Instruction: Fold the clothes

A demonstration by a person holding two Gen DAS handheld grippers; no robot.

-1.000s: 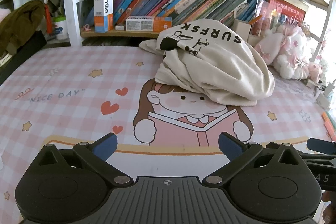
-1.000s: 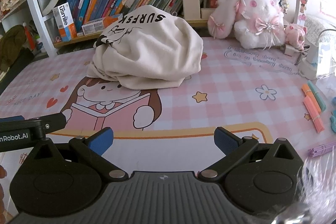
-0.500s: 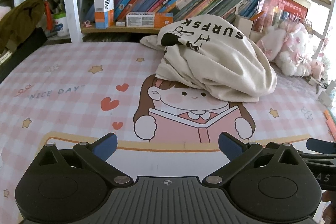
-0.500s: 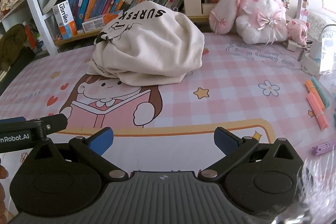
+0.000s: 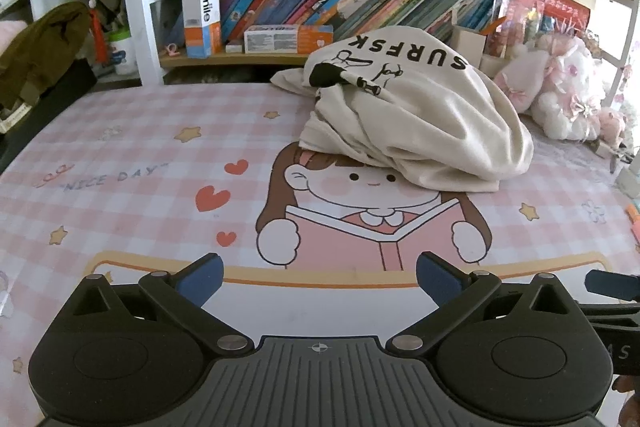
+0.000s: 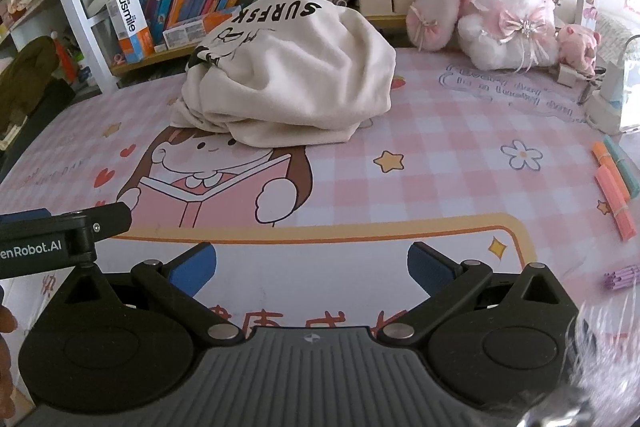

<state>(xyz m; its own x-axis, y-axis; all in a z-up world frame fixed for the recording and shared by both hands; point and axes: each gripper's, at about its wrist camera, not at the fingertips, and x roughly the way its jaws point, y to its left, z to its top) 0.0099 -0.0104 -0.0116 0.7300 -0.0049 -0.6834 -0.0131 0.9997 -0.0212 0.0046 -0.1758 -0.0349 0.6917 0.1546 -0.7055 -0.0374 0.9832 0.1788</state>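
Observation:
A cream garment printed with black letters lies crumpled in a heap at the back of the pink checked mat, in front of the bookshelf. It shows in the right wrist view too, garment left of centre on the mat. My left gripper hovers open over the mat's near edge, well short of the heap, nothing between its blue pads. My right gripper is open as well, empty, at the near edge. The left gripper's body pokes in from the left of the right wrist view.
A bookshelf full of books runs behind the mat. Pink and white plush toys sit at the back right. Coloured sticks and a purple bundle lie at the right edge. An olive cloth hangs at far left.
Both grippers have drifted slightly forward toward the heap, which looks a little larger now. Both stay open and the garment has not moved.

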